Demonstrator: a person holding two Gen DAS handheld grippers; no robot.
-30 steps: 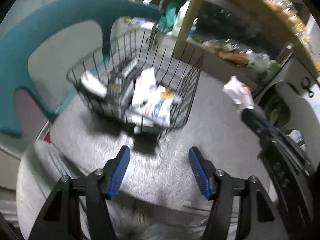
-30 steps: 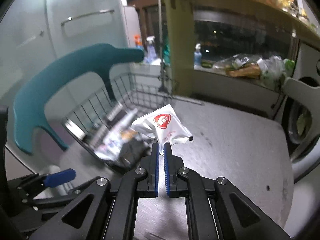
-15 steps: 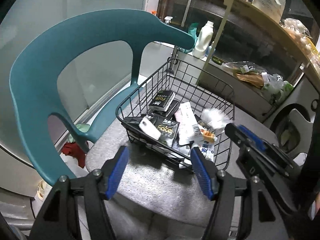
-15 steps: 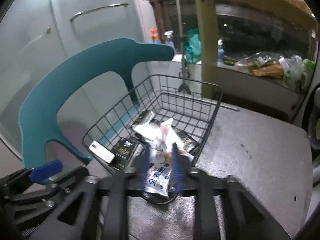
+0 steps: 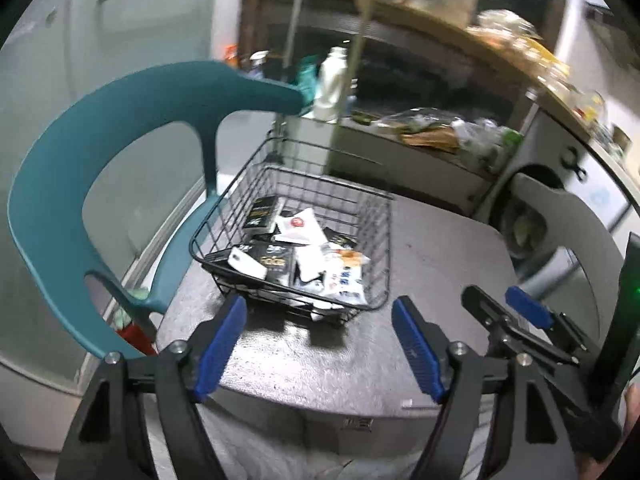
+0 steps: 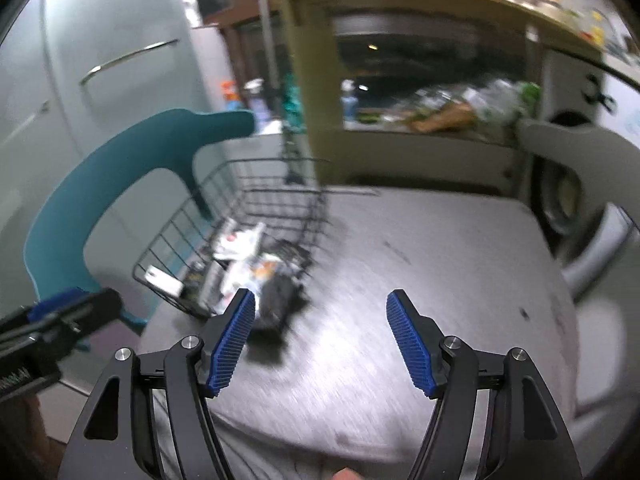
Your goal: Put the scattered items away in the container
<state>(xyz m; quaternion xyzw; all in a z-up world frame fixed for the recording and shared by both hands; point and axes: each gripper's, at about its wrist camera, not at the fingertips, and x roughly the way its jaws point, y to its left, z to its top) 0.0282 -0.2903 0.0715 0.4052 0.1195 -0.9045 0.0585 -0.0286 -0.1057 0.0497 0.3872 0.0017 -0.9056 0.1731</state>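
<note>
Teal plastic chair (image 5: 120, 152) at far left; black wire basket (image 5: 304, 184) w/ white and black sachets (image 5: 298, 226) on grey tabletop (image 5: 440, 264). Left gripper (image 5: 318, 344) and right gripper (image 6: 318, 344) near, both wide apart, empty.

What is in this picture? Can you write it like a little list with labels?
place: grey table with a teal chair beside it
container: black wire basket standing on the table
inside basket: white packet with red logo, dark packets, other white wrappers
left gripper: jaws wide apart, holding nothing, in front of the basket
right gripper: jaws wide apart, holding nothing, over the table
loose items on the table: none seen outside the basket
</note>
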